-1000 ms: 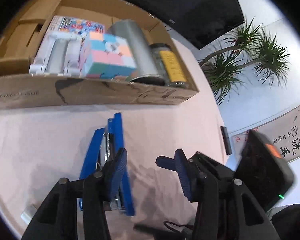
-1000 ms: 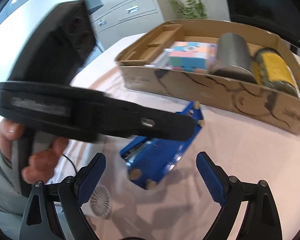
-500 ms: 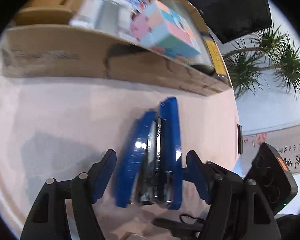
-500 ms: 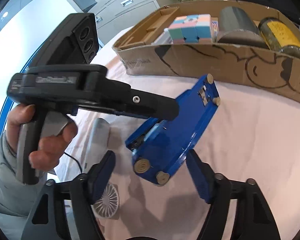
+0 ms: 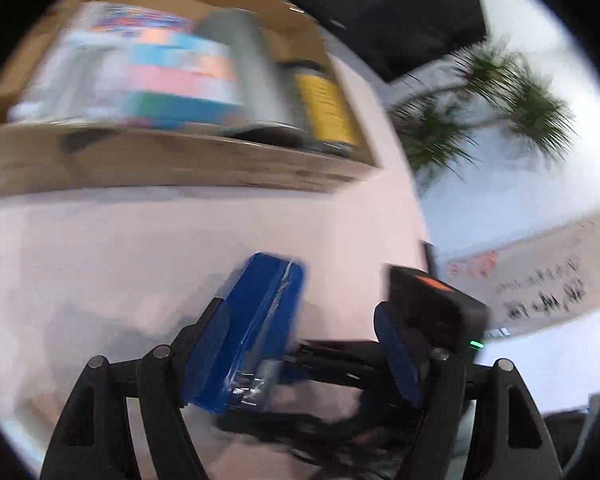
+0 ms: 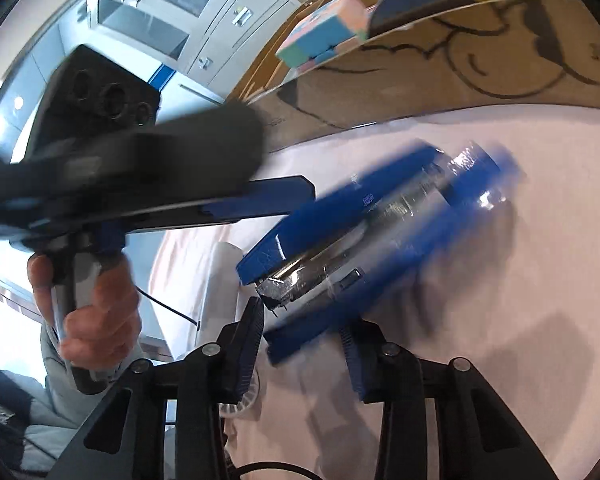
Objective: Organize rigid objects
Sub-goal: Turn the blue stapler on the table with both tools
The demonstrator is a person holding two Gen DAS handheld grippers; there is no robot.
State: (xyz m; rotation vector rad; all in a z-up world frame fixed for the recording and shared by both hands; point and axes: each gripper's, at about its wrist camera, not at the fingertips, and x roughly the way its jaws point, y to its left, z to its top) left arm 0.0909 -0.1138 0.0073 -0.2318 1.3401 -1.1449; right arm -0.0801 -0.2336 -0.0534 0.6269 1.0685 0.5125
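On the pale pink tablecloth [image 5: 148, 248], just in front of the cardboard box [image 5: 172, 164], lies the blue stapler [image 6: 364, 240], and both tools are crowded around it. From the right wrist view the right gripper [image 6: 304, 344] has its jaws narrowed around the stapler's near end: they have just been closing, the stapler sits between them, and the right-hand pad looks to be against its lower arm. The left-hand pad stands just beside the metal nose (the blur makes it hard to say whether it truly presses), so I cannot tell if the pinch is made.

The left gripper [image 5: 300, 344] stands spread. Its jaws have just been opening, and in its own view the stapler [image 5: 256, 332] leans close along the left finger [image 5: 208, 340] while the right finger stands well apart from it. The same tool shows from the other side as a long black bar, held in a hand [image 6: 88, 304] with a grey sleeve below.

Inside the box sit a pastel puzzle cube [image 6: 324, 32], a grey metal can [image 5: 252, 68] on its side, and a jar with a yellow label [image 5: 328, 104] beside that. A potted palm [image 5: 492, 104] stands past the table edge.
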